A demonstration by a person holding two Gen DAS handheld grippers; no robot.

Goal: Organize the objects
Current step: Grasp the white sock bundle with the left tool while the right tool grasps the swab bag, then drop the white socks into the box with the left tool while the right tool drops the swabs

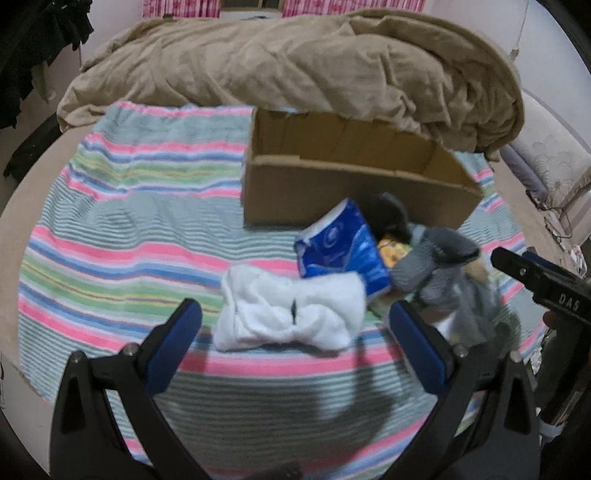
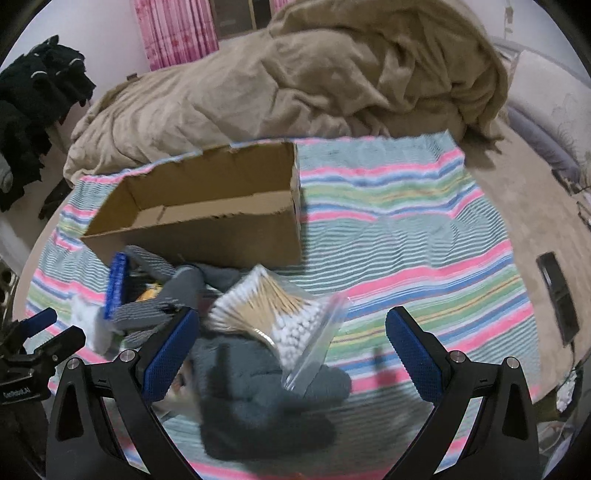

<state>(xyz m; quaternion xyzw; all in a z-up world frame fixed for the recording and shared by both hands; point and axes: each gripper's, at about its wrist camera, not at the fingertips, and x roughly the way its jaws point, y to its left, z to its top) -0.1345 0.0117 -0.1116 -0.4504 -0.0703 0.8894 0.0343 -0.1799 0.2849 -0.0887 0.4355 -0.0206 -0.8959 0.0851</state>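
Note:
An open, empty cardboard box (image 1: 354,184) stands on a striped blanket (image 1: 110,229); it also shows in the right wrist view (image 2: 207,221). In front of it lies a pile: a white rolled cloth (image 1: 291,314), a blue tissue pack (image 1: 343,247), grey socks (image 1: 436,258), a yellow packet (image 1: 393,251). In the right wrist view a clear bag of cotton swabs (image 2: 280,314) rests on a dark grey-blue cloth (image 2: 266,398). My left gripper (image 1: 295,314) is open, its jaws either side of the white cloth. My right gripper (image 2: 291,325) is open over the swab bag.
A rumpled tan duvet (image 1: 295,59) lies behind the box. Pink curtains (image 2: 173,33) hang at the back. Black clothes (image 2: 33,103) hang at the left. A dark flat device (image 2: 557,295) lies on the bed at the right. The right gripper shows in the left wrist view (image 1: 546,284).

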